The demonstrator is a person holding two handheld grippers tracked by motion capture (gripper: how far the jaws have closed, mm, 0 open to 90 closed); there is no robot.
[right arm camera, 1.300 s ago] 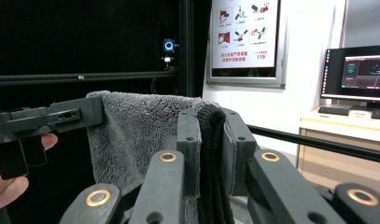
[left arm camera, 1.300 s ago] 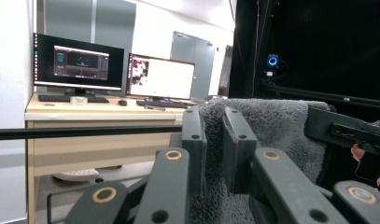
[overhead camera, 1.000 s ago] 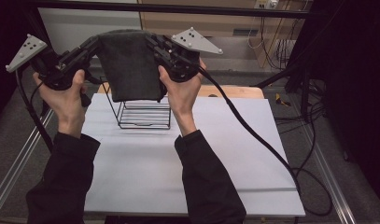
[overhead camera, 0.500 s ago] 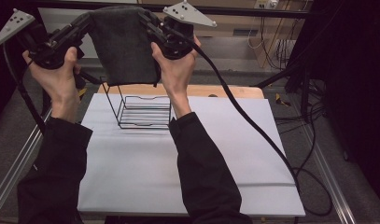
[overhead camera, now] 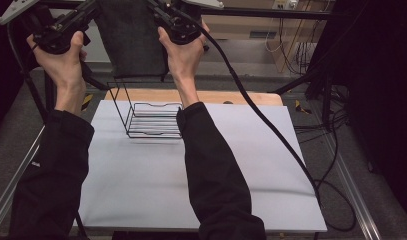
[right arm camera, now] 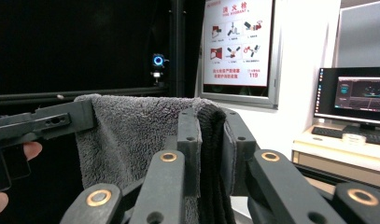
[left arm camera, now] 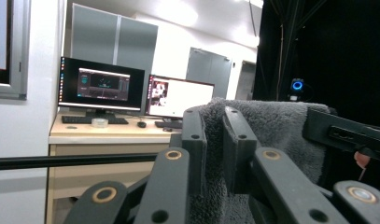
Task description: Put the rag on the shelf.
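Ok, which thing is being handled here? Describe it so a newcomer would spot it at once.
Start at the white table, then look up past the black wire rack standing at its far end. Hanging above that rack is a dark grey fluffy towel, stretched between the left claw and the right claw, each shut on a top corner. It is the only soft, cloth thing there.

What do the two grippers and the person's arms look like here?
Both the left gripper and right gripper are black, with jaws on linkage arms pinned by brass-coloured rivets. A grey three-cornered plate tops the left one. A thick black cable trails from the right. The person wears black long sleeves.
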